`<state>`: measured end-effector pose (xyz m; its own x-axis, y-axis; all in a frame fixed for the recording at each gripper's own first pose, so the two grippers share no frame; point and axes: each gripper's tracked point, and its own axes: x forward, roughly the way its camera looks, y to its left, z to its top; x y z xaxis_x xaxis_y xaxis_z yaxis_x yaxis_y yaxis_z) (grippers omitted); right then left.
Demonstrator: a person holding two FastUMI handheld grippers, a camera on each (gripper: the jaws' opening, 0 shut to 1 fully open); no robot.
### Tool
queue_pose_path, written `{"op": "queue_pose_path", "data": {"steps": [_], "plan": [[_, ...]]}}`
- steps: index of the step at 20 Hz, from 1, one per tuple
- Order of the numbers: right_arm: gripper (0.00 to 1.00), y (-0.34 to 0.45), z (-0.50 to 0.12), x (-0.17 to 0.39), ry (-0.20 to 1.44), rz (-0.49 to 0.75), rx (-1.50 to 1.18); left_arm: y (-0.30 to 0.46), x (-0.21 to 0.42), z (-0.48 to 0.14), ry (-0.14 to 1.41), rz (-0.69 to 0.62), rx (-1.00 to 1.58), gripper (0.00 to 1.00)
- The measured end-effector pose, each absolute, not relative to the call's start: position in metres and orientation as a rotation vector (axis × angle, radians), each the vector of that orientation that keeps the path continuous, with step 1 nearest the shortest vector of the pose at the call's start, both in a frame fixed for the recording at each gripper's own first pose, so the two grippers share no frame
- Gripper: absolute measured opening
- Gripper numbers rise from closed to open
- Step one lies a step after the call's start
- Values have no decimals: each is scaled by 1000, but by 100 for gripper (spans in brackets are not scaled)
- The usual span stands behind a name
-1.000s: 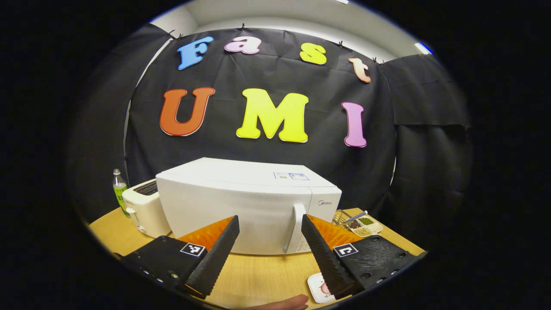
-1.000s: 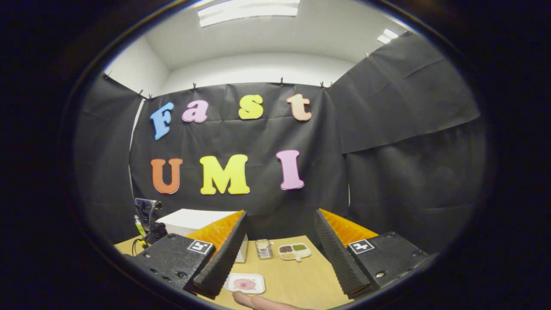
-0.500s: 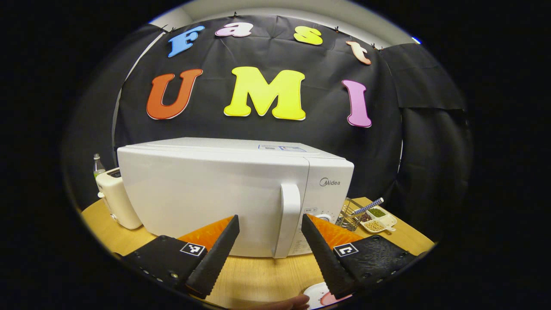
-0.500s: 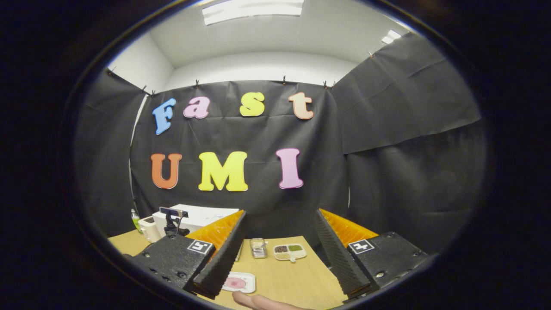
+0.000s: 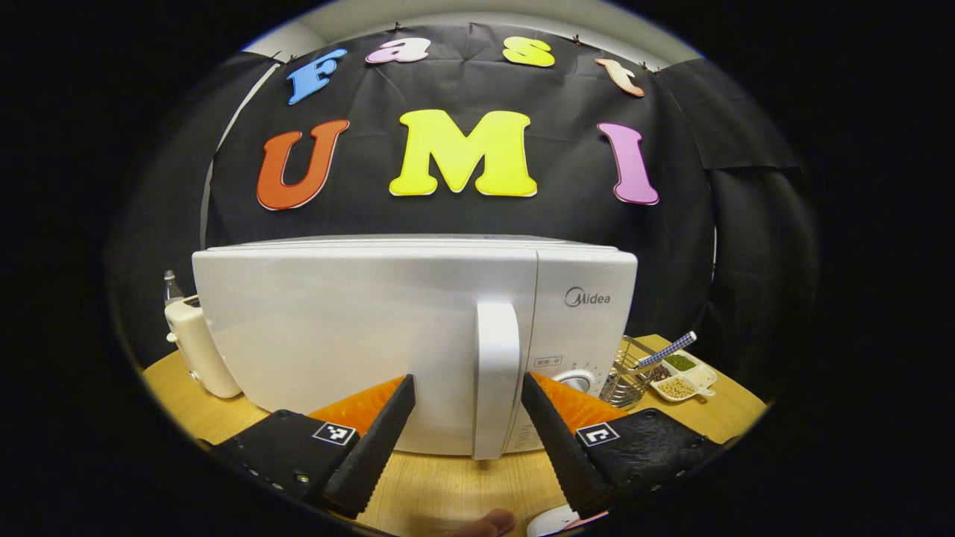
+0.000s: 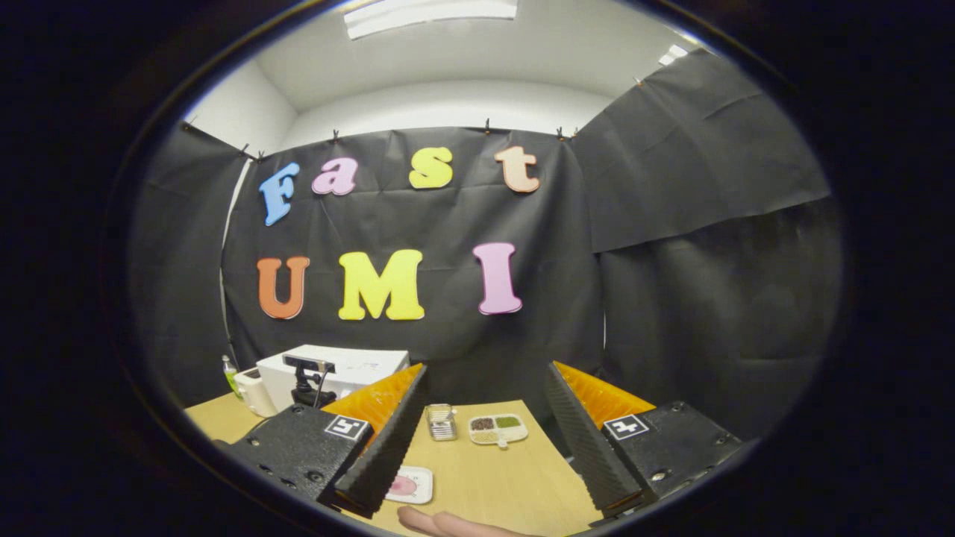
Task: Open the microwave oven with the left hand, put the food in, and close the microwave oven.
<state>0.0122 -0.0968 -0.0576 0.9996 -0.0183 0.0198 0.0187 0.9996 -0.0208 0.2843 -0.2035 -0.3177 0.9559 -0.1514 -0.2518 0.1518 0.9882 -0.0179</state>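
Your left gripper (image 5: 466,440) is level and spread wide, aimed at the microwave (image 5: 358,328), the fingers flanking the lower end of the door handle (image 5: 495,377) without touching it. Your right gripper (image 6: 481,447) hangs apart above the table (image 6: 507,477), jaws spread, grasping nothing. The microwave is white, door closed, standing on the table. The food plate (image 6: 409,485) lies on the wood just beside the right gripper's left finger.
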Motion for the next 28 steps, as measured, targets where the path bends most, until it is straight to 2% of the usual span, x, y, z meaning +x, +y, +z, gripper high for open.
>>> {"op": "queue_pose_path", "data": {"steps": [1, 2, 5, 7, 9, 10, 13, 14, 15, 16, 27, 28], "plan": [[99, -100, -59, 12, -17, -29, -11, -203, 284, -320, 271, -147, -7, 88], [99, -106, -59, 13, -19, -46, 3, -203, 285, -319, 269, -148, -16, 80], [99, -109, -65, 14, -17, -60, 13, -204, 285, -320, 262, -151, -17, 77], [99, -113, -73, 17, 4, -66, 33, -213, 286, -320, 268, -184, -29, 68], [99, -115, -81, 19, 27, -70, 55, -223, 282, -321, 268, -219, -32, 45], [99, -116, -86, 20, 44, -75, 63, -221, 282, -319, 260, -217, -14, 28], [99, -116, -93, 21, 72, -82, 67, -220, 280, -322, 265, -218, 14, 28], [99, -119, -92, 21, 71, -90, 64, -221, 280, -322, 269, -224, 17, 22], [99, -121, -90, 20, 63, -98, 62, -221, 279, -325, 274, -231, 18, 23], [99, -121, -87, 18, 54, -101, 59, -221, 277, -326, 276, -240, 21, 17], [99, -108, -75, 3, 13, -87, 34, -219, 265, -324, 285, -299, 11, 17], [98, -106, -75, 3, 13, -82, 38, -219, 266, -326, 284, -287, 27, 11]]}}
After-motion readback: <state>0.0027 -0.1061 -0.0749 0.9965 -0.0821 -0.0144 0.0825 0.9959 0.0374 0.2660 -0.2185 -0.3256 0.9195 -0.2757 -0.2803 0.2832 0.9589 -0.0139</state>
